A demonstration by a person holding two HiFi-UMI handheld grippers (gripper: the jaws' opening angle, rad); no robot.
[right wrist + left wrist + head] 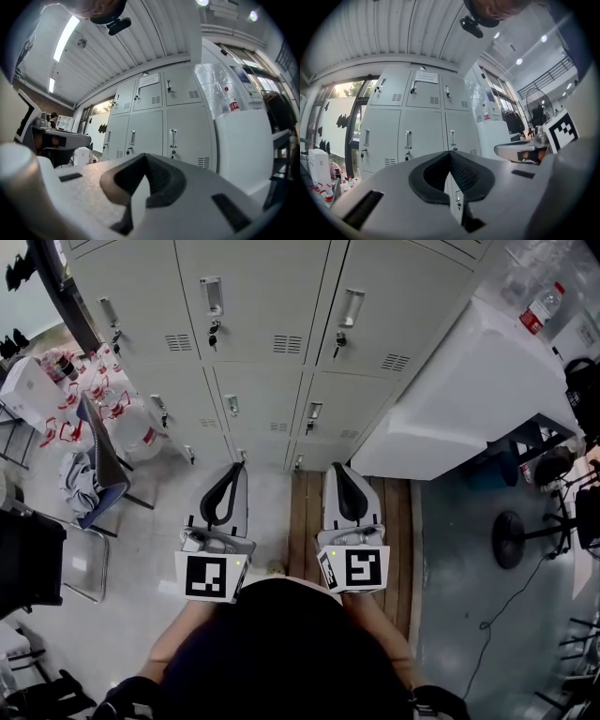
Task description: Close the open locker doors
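A bank of grey lockers (272, 334) stands in front of me, and every door I can see lies flush, with handles and keys on the fronts. In the head view my left gripper (242, 465) and right gripper (335, 468) are held side by side, pointing at the lowest locker row and a short way off it. Both are shut with nothing between the jaws. The left gripper view shows its tips (450, 152) meeting before the middle lockers (408, 140). In the right gripper view the tips (144, 154) also meet, with the lockers (154, 126) beyond.
A white cabinet (469, 390) with a bottle (542, 307) on top stands against the lockers' right side. At left are a chair (98, 465), water jugs (141, 432) and crates. A strip of wooden floor (305, 512) runs under the right gripper. An office chair base (511, 540) stands at right.
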